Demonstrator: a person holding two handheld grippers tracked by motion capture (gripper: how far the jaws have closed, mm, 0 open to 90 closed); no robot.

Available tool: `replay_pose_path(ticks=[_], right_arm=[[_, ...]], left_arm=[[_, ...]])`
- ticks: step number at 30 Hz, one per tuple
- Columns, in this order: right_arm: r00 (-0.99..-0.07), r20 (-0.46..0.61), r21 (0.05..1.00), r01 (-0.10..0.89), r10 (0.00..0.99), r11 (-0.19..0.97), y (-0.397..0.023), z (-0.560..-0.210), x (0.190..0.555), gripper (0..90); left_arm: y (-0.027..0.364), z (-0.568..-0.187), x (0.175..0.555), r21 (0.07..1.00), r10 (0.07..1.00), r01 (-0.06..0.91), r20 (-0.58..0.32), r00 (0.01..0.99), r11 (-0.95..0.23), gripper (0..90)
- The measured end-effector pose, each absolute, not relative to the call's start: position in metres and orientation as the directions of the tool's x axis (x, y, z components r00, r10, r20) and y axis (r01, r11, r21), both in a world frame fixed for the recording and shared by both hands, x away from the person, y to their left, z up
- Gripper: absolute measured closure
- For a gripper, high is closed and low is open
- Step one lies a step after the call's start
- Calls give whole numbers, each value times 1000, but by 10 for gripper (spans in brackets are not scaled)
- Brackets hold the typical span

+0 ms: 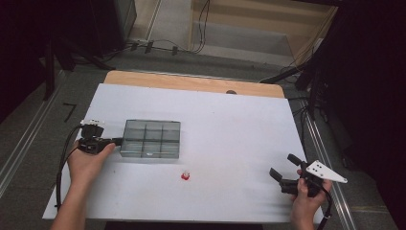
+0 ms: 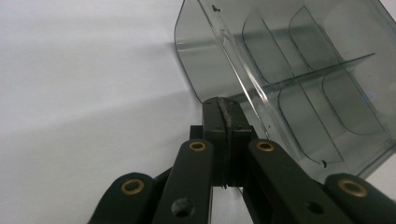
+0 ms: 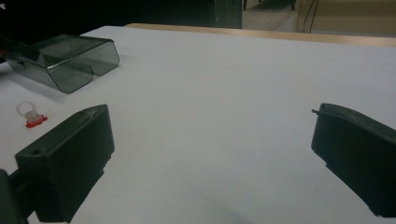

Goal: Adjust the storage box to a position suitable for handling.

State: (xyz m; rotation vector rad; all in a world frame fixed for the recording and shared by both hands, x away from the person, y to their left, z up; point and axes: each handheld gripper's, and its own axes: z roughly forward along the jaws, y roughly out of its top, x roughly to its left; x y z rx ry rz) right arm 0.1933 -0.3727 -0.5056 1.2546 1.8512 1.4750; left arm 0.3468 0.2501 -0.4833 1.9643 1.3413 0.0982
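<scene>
White table (image 1: 230, 124); left tongs (image 1: 118, 141) pinch tray (image 1: 151, 139) rim.

Organizer box (image 2: 299, 84) cut off by top/right edges in left gripper view. Red-and-white piece (image 1: 185, 176) too small to identify. Right tool (image 1: 282, 175) motion-blurred.

We see the compartment box (image 1: 151, 139) on the desk (image 1: 230, 124), left of centre | our left claw (image 1: 116, 141) at the box's left wall, jaws pressed together on it | the small ring piece (image 1: 185, 176) on the desk, before the box and to its right | our right claw (image 1: 282, 168) near the desk's right front corner, well apart from both.
</scene>
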Motion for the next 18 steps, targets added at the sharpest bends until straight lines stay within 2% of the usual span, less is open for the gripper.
replay_pose_path(ticks=[18], right_arm=[[-473,188,929,371,861,1,-375,-507,194,0]], left_arm=[[225,-487,343,602,793,765,-342,504,-227,894]])
